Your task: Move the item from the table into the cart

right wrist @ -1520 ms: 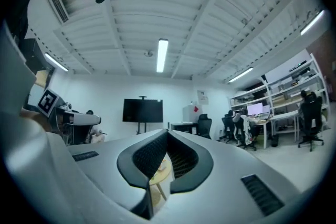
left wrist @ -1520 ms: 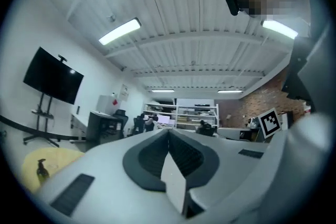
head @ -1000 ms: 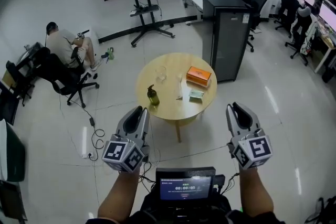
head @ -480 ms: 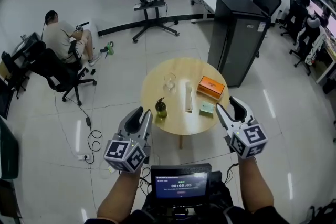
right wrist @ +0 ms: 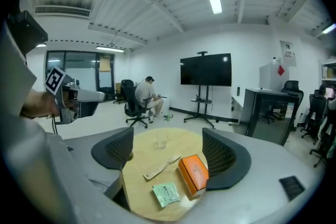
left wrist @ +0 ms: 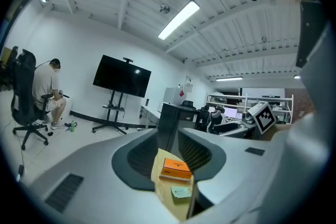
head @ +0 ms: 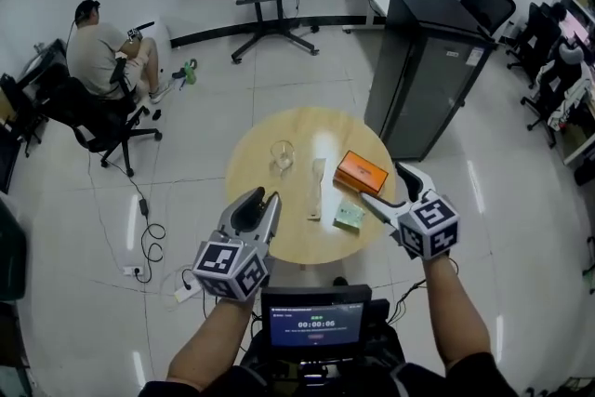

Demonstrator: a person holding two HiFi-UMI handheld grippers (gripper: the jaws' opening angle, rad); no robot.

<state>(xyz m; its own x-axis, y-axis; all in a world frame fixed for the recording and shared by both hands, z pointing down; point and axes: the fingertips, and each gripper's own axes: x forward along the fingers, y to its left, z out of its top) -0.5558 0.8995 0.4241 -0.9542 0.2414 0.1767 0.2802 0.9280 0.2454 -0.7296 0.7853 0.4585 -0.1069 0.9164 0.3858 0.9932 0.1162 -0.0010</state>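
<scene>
1. In the head view, the left tool (head: 263, 198) and the right tool (head: 383, 184) are held out over the near edge of a round wooden surface (head: 251, 163). Both are empty.
2. The left tool's jaws stand apart with a narrow gap, having opened in the last moment. The right tool's jaws are spread wide and have just been opening. Nothing sits between the pads of either.
3. The orange box (head: 361, 172) lies on the surface just ahead of the right tool. A green packet (head: 350, 216) lies nearer to that tool and toward the left tool. A pale paper strip (head: 316, 191) and a clear glass (head: 282, 155) lie farther out, between the two tools' lines.
4. The left tool view (left wrist: 168, 134) shows only a sliver of the surface (left wrist: 168, 204) through its gap. There the orange box (left wrist: 176, 168) lies beyond the green packet (left wrist: 181, 192). The right tool's marker cube (left wrist: 265, 117) shows off to its right.
5. The right tool view (right wrist: 168, 136) takes in more:
   - the orange box (right wrist: 193, 173) close by its right jaw
   - the green packet (right wrist: 166, 194) nearest
   - the paper strip (right wrist: 161, 167)
   - the glass (right wrist: 161, 139) farthest out
6. Only the head view shows the small screen (head: 316, 325) at the person's chest and the black cabinet (head: 428, 79) beyond the surface.
</scene>
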